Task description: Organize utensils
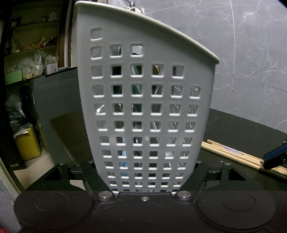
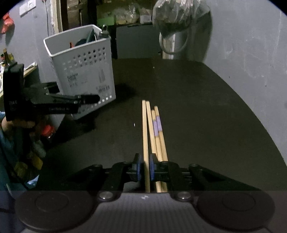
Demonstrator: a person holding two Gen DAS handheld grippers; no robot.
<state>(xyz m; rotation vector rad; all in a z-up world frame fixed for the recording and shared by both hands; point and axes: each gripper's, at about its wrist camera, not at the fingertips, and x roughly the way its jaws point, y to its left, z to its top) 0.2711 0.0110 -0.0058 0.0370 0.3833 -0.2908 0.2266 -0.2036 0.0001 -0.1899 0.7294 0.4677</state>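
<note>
- Black linkage arms of the left gripper reach forward on both sides of a white perforated basket; its tongs are clamped on the basket's lower part, and the slotted wall fills that camera's view.
- From the right wrist camera, the same left gripper comes in from the left edge, roughly level, its finger lying along the basket's lower wall.
- Utensils show inside the basket, over the rim and through the holes, too dim to name singly.
- Right gripper points forward and downward over the table; its blue pads stand nearly together around one wooden chopstick, which runs between them. Whether they press on it or only flank it I cannot tell.
- Three more chopsticks lie just beside the first on its right, two of them with purple bands.
- Dark matte table carries the basket at the far left and the chopsticks near the middle, well apart.
- Grey marbled wall stands behind the table; cluttered shelves with bags lie off to one side, and a clear bag hangs at the far end.
</note>
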